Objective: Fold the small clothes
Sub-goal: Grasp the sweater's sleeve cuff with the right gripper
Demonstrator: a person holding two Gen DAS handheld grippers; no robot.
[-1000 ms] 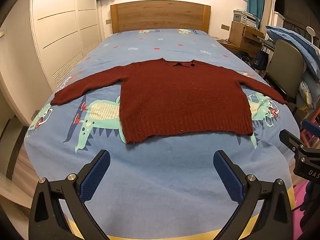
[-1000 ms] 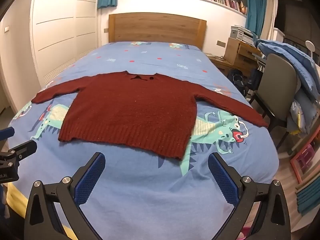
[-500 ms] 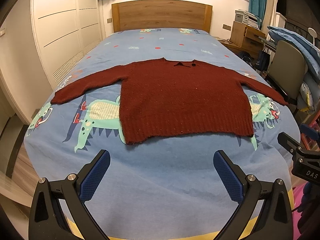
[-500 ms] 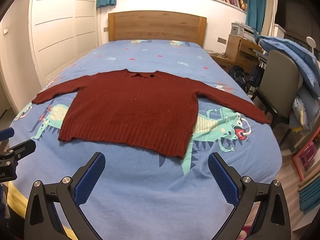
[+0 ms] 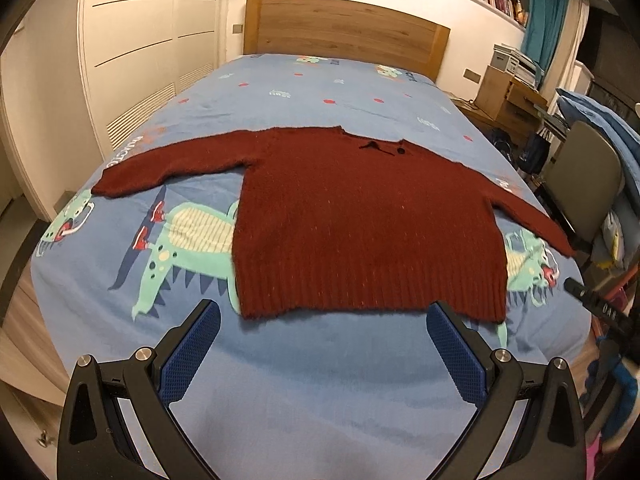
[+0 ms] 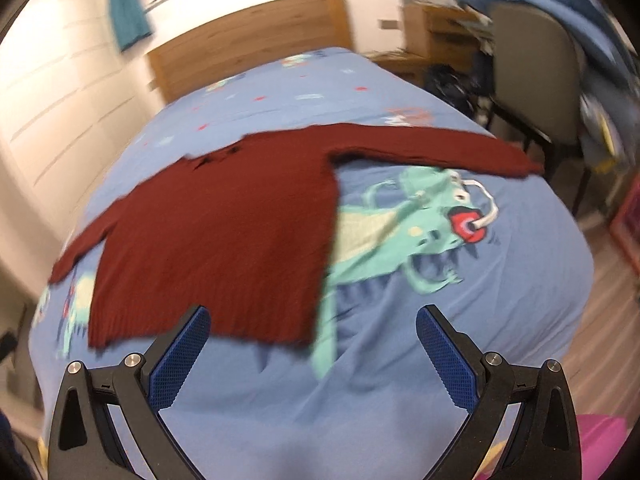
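Sweater (image 5: 360, 224): laid flat on the bed (image 5: 320, 380), unfolded.
Left tongs (image 5: 324, 344): held wide open, empty.
Right tongs (image 6: 312, 344): wide open, empty.
Advice: a sleeve cuff is best pinched first.

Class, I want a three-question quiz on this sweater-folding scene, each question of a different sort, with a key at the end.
1. True or false: the left tool is shut on the hem of the maroon sweater.
2. Multiple choice: how does the sweater lie on the bed? A) bunched in a heap B) flat, both sleeves spread outward C) folded in half
3. Fill in: the right tool is ____, holding nothing.

Key: 1 false, it is open and grips nothing. 2 B. 3 open.
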